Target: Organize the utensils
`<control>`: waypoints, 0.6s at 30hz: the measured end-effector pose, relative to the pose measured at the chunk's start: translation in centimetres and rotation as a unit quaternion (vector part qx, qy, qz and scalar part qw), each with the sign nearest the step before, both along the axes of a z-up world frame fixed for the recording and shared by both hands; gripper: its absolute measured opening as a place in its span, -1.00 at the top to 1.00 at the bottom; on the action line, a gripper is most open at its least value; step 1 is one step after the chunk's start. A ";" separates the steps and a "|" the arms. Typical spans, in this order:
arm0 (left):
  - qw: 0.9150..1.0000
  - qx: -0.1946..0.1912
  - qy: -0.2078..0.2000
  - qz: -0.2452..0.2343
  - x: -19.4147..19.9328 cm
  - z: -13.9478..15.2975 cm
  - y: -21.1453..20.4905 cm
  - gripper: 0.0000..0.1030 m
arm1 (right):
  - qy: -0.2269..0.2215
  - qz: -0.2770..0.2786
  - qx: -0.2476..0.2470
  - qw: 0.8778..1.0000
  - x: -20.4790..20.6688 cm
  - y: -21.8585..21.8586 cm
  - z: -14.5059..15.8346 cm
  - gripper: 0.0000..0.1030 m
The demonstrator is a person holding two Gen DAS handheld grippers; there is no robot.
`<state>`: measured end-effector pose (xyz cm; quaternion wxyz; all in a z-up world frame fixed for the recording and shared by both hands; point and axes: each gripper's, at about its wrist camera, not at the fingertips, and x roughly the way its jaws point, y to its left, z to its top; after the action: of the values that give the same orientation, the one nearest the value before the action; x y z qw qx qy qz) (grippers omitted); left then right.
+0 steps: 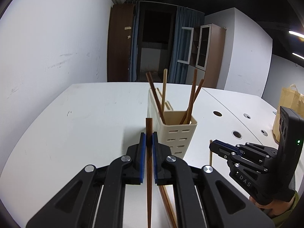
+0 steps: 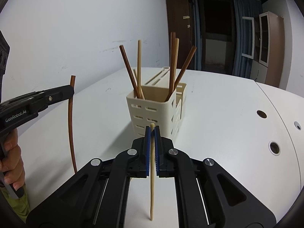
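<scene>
A cream slotted utensil holder (image 1: 177, 131) (image 2: 157, 110) stands on the white table and holds several dark and light chopsticks upright. My left gripper (image 1: 149, 138) is shut on a dark brown chopstick (image 1: 148, 171), held upright just left of the holder; it also shows in the right wrist view (image 2: 71, 121). My right gripper (image 2: 152, 133) is shut on a light wooden chopstick (image 2: 152, 180), held upright in front of the holder; it appears at the right of the left wrist view (image 1: 211, 146). Another dark chopstick (image 1: 168, 207) lies on the table under my left gripper.
The white table (image 1: 85, 114) has round cable holes (image 2: 274, 147) on its right side. A brown paper bag (image 1: 290, 104) stands at the far right. A white wall is on the left, and a dark cabinet and curtains stand behind.
</scene>
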<state>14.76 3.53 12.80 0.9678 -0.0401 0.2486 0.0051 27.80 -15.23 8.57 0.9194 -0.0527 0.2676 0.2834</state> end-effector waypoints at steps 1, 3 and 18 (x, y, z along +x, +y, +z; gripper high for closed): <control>1.000 0.002 -0.002 -0.001 0.0 0.1 -0.1 0.87 | -0.004 0.000 0.001 1.000 0.0 -0.1 0.3 0.94; 1.000 0.009 -0.009 -0.002 0.1 0.7 -0.4 0.87 | -0.007 0.000 0.001 1.000 0.0 0.1 0.6 0.94; 1.000 0.014 -0.027 -0.001 0.2 2.3 -0.6 0.87 | -0.012 -0.002 -0.002 1.000 0.7 0.4 0.8 1.00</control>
<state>14.94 2.97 15.08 0.9746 -0.0267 0.2224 0.0068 28.48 -14.78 9.37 0.9230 -0.0573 0.2568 0.2808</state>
